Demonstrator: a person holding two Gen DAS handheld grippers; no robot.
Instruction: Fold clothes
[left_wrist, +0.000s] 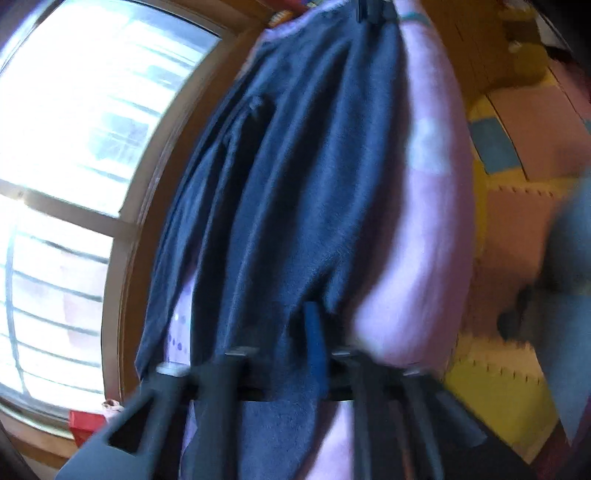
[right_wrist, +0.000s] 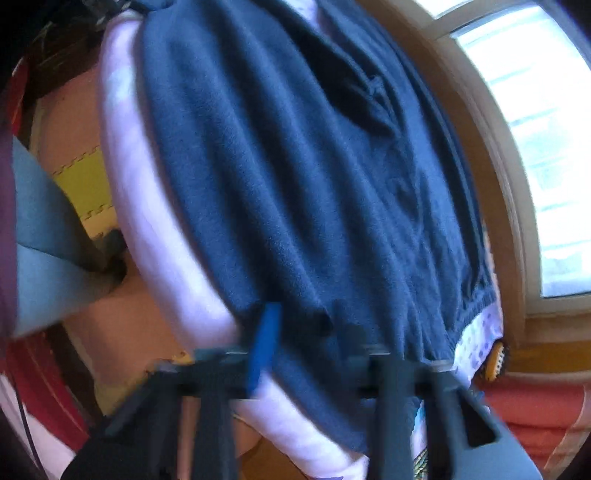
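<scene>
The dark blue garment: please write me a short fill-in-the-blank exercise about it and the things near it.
1. The garment held by the left claw is dark ____.
2. It lies over a pale ____ cushion.
3. In the left wrist view, the bright window is on the ____ side.

Missing words: blue; pink; left

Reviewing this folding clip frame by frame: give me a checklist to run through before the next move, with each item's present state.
1. Left gripper shut on the dark blue garment: ok, cloth runs between its fingers.
2. Right gripper shut on the same garment: ok.
3. Garment stretched between both grippers without bunching: not ok, long folds run down it.
4. White bedding underneath free of the grip: cannot tell.
5. Picture sharp enough to judge edges: not ok, both views are blurred.
</scene>
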